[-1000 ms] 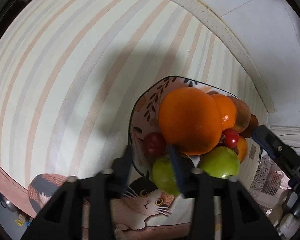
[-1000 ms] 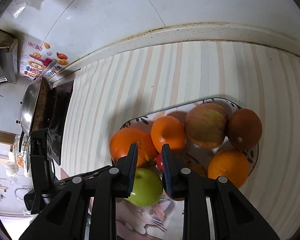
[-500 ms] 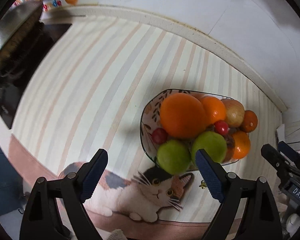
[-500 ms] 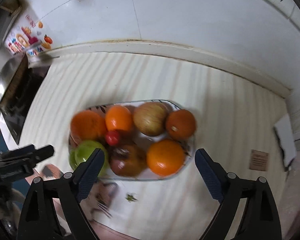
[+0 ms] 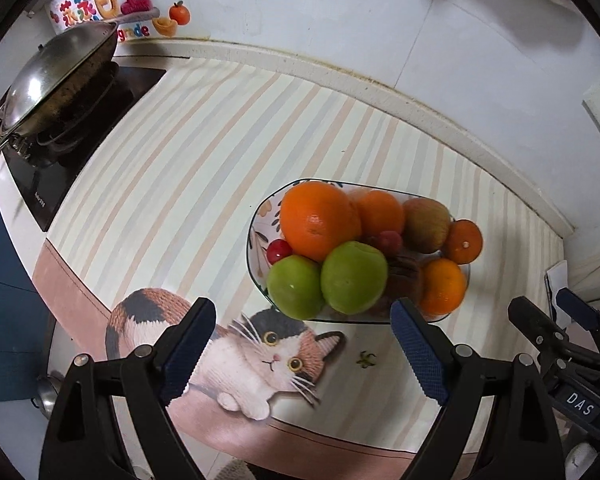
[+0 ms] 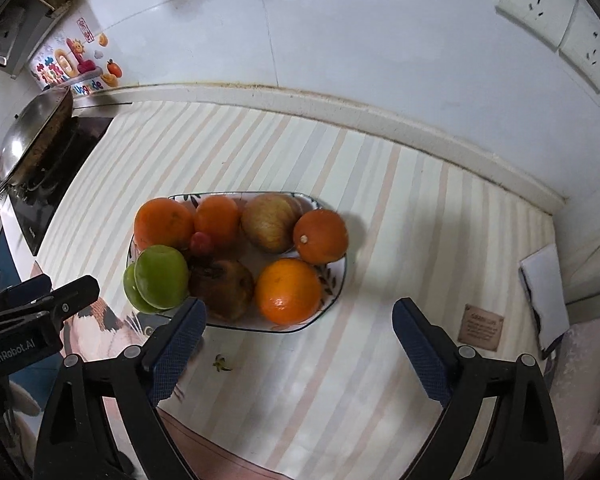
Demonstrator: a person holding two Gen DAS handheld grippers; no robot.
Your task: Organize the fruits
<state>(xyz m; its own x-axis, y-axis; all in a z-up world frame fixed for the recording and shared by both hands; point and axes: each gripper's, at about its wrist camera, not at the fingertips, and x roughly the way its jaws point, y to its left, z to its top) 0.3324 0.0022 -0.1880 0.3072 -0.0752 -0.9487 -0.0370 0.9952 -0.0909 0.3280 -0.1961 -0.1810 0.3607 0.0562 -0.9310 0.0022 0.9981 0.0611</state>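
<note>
Both the left gripper [image 5: 304, 354] and right gripper [image 6: 300, 348] gape empty near the plate [image 6: 337, 280]; piled round fruit looks roll-prone, so grasp the top green apple [image 5: 354, 277] across its middle.

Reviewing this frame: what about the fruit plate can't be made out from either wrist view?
- Second green apple: right wrist view, mostly hidden behind the front green apple.
- Dark brown fruit: left wrist view, shadowed and wedged between neighbours; kind unclear.
- Plate pattern: covered by fruit in both views.
</note>
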